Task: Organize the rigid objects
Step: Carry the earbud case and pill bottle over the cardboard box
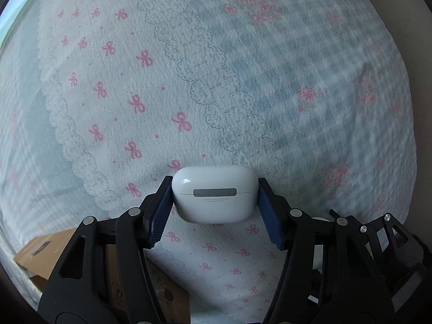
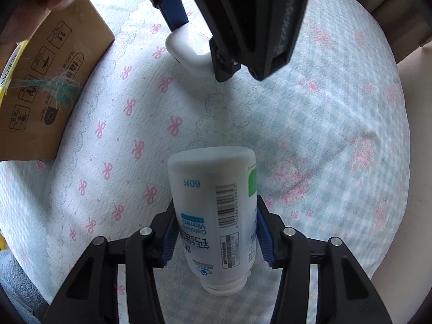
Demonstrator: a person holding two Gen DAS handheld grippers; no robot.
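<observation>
A: The left hand-held gripper (image 1: 215, 198) has its blue pads clamped on both ends of the white earbud case (image 1: 214, 194), which hangs clear above the bow-print bed cover (image 1: 113, 102). The right hand-held gripper (image 2: 216, 232) pinches the white supplement bottle (image 2: 214, 216) across its body, base away from the camera, neck towards it.

B: Where should they go?

A: Probably the cardboard box (image 2: 51, 86) at the left of the right wrist view, judging by the task. I'd keep both grips square and carry one item in at a time, since the two tools hang close together. The case is smooth and rounded, so it could slip if tilted.

B: Any writing?

A: The bottle, seen upside down, reads "Calcium Vitamin D" and "60", with Chinese characters and a barcode. The box shows handling symbols and "IN CHINA". The case's small print is illegible.
</observation>
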